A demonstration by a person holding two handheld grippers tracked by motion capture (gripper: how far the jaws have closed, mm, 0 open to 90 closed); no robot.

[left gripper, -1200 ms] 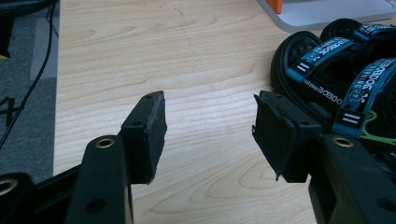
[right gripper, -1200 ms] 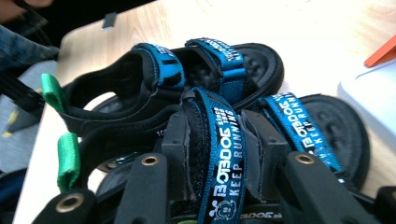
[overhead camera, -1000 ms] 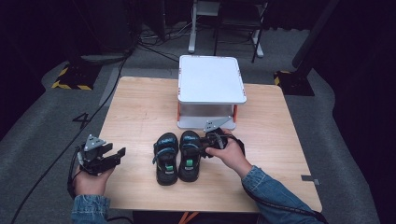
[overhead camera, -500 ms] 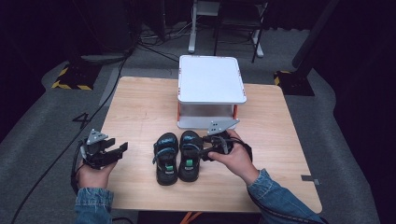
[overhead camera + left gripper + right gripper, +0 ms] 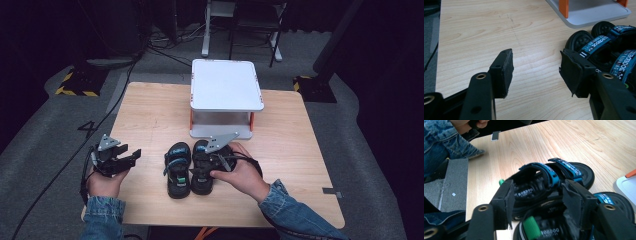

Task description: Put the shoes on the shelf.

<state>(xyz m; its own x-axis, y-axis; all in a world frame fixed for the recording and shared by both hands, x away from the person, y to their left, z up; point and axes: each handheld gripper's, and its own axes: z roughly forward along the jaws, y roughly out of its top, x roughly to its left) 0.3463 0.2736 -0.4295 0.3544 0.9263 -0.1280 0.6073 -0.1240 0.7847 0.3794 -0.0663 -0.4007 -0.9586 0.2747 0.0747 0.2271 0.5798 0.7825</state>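
A pair of black sandals with blue straps lies side by side near the front middle of the desk (image 5: 150, 110); the right sandal (image 5: 202, 167) sits just beside the left sandal (image 5: 178, 170), and both lie just in front of the white two-tier stand (image 5: 225, 85); the straps carry blue lettered bands, and a green tag shows at the heel of each in the right gripper view.

The right tongs (image 5: 200, 172) hang directly over the right sandal, held in the person's right hand (image 5: 245, 175); in the right gripper view the jaws stand apart on either side of the sandals' heel ends, the pads (image 5: 507, 202) clear of the straps as far as can be judged; whether a pad grazes the sandal cannot be told; the jaws have just been opening a little, with the sandal between them but not gripped.

The left tongs (image 5: 131, 157) rest at the front left of the desk, well apart from the sandals, in the left hand (image 5: 105, 182); the jaws stand wide with only bare wood between them; in the left gripper view the left sandal (image 5: 596, 50) lies beyond the right-hand jaw.

Both forearms wear denim sleeves (image 5: 295, 215); the stand has orange posts (image 5: 564, 7) and a white base tray.
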